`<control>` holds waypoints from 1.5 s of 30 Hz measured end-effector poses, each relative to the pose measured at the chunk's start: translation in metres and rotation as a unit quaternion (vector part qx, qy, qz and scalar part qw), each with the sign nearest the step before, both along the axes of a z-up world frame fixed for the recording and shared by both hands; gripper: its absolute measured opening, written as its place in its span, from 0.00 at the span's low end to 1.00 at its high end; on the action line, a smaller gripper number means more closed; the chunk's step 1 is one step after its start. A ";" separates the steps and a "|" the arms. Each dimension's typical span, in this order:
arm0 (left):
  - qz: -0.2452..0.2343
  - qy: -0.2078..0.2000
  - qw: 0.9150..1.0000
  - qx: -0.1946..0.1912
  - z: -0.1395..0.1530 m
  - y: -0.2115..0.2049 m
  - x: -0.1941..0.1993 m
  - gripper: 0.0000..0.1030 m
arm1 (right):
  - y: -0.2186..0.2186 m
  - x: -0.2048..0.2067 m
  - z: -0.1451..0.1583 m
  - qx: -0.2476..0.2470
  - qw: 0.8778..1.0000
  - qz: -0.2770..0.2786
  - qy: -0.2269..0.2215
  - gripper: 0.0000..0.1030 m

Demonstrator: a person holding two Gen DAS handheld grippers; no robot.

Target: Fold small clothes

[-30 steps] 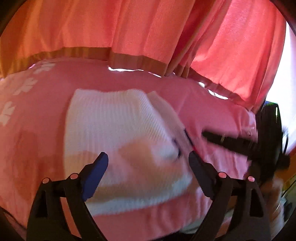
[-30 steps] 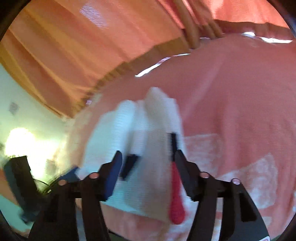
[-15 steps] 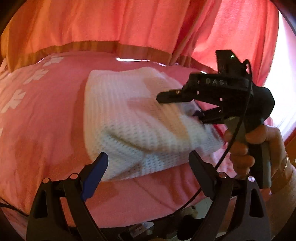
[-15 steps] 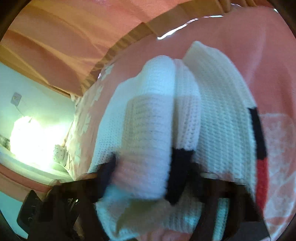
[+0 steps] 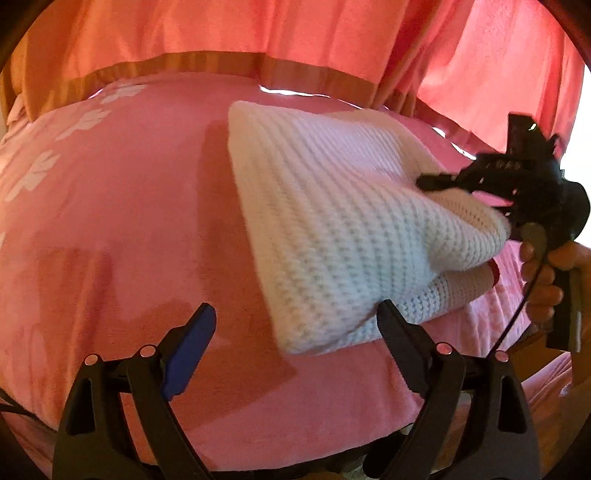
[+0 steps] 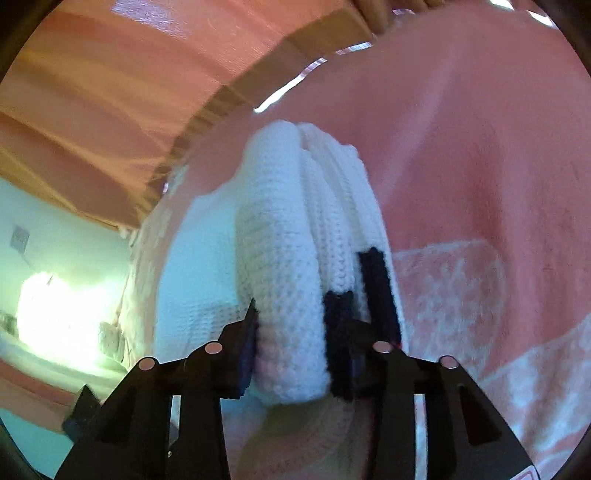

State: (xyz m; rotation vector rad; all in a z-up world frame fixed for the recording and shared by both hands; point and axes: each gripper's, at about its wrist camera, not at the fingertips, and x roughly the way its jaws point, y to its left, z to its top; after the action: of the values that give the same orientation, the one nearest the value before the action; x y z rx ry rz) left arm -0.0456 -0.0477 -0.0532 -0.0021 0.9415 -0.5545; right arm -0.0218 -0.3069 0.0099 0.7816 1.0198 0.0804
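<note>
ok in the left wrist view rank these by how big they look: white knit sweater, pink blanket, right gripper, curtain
1. pink blanket, fills most of the frame
2. curtain, spans the top; it is farther off, so its rank against the sweater is unsure
3. white knit sweater
4. right gripper, smallest, at the sweater's right edge

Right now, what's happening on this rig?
A person is folding a white knit on a pink blanket. The right gripper is shut on the knit's folded edge, layers bunched between its fingers. The left gripper hangs open just short of the near corner, touching nothing.
</note>
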 end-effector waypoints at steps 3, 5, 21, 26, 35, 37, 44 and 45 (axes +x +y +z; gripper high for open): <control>-0.003 0.001 1.000 0.004 -0.004 -0.007 -0.002 0.84 | 0.008 -0.018 0.021 -0.028 0.999 0.020 -0.025 0.59; -0.008 0.006 1.000 0.003 -0.007 -0.012 -0.002 0.84 | 0.014 -0.030 0.027 -0.018 0.999 0.025 -0.035 0.66; -0.036 0.073 0.997 0.012 0.003 0.007 0.012 0.13 | -0.003 -0.071 0.004 -0.022 1.000 0.009 0.015 0.13; -0.026 0.082 0.996 0.011 -0.014 0.013 0.006 0.16 | 0.013 -0.072 -0.002 -0.037 0.999 0.024 0.016 0.22; -0.048 -0.017 0.998 -0.024 0.081 0.017 -0.016 0.43 | 0.031 -0.098 0.081 -0.180 0.979 -0.021 -0.090 0.28; -0.046 -0.030 0.998 -0.034 0.092 0.006 -0.002 0.43 | 0.038 -0.082 0.090 -0.186 0.977 0.010 -0.106 0.23; -0.030 0.011 0.998 0.045 0.028 -0.052 0.055 0.45 | 0.034 -0.031 0.005 -0.223 0.974 0.049 0.011 0.03; -0.025 0.007 0.998 0.054 0.020 -0.052 0.056 0.45 | 0.031 -0.034 0.007 -0.216 0.975 0.045 0.002 0.03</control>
State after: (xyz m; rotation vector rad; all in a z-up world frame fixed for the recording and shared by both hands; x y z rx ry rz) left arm 0.0104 -0.0998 -0.0333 0.1153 0.9854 -0.5508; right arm -0.0560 -0.2757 0.0171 0.3400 1.0292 -0.0644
